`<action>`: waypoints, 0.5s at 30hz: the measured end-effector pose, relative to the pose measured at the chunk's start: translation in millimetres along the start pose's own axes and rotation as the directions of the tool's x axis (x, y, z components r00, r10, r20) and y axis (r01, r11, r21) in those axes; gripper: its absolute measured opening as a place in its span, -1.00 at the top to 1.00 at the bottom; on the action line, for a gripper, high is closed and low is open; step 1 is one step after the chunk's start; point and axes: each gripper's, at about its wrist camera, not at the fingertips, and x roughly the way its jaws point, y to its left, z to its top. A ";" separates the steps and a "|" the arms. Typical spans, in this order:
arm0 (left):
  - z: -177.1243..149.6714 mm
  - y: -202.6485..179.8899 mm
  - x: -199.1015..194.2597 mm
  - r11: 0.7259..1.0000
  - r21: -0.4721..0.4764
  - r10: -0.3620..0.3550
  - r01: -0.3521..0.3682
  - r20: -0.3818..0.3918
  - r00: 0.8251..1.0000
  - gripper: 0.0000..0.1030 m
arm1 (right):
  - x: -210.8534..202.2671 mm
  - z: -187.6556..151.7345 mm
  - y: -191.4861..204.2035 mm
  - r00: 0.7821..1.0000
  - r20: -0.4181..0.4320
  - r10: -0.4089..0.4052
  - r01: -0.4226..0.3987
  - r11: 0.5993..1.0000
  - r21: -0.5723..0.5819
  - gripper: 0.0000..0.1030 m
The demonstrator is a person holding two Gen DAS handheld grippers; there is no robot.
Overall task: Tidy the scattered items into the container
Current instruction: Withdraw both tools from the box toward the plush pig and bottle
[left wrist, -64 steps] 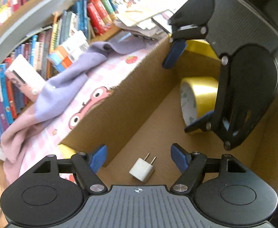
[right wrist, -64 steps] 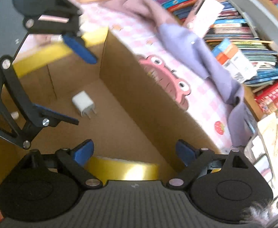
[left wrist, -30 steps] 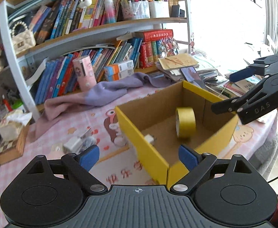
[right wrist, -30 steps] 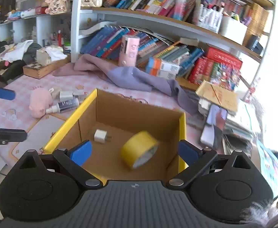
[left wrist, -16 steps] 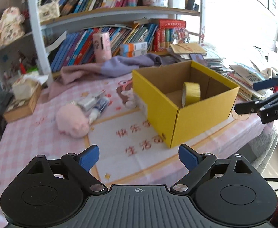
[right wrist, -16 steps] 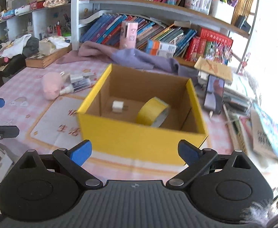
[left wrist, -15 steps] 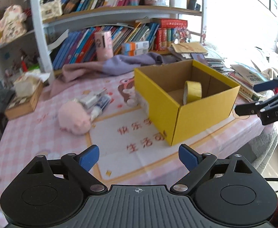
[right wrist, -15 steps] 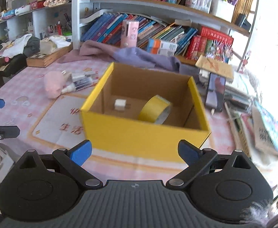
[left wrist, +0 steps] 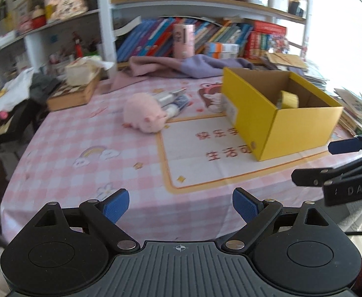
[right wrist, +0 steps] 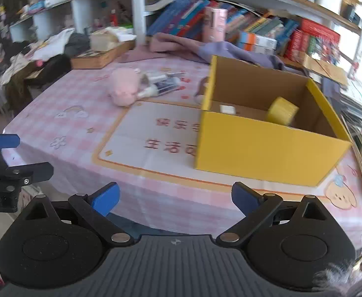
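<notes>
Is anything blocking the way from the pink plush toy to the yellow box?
Nothing visible does. The pink plush toy lies on the tablecloth left of the yellow box, with bare cloth between. Small tubes lie beside the toy, not in that path.

Hidden, cropped and blurred parts around the yellow box

In the right wrist view the yellow box (right wrist: 267, 146) front wall hides the lower part of the tape roll (right wrist: 282, 111) and most of the white charger (right wrist: 227, 109). The tubes (right wrist: 159, 86) beside the pink plush toy (right wrist: 124, 86) are too blurred to identify. At the left edge, the other hand-held gripper (right wrist: 0, 153) is cropped; upper book spines are unreadable.
</notes>
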 end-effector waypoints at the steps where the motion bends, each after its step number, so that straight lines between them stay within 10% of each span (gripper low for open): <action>1: -2.3 2.3 -1.6 1.000 -0.010 0.010 -0.010 0.001 1.000 -0.80 | 0.7 -0.5 5.0 1.000 0.001 0.007 -0.007 1.000 -0.009 -0.90; 15: -10.1 14.4 1.8 0.998 -0.058 0.023 -0.025 -0.028 0.999 -0.80 | 12.5 4.0 24.1 0.997 -0.042 0.058 -0.060 0.997 -0.050 -0.89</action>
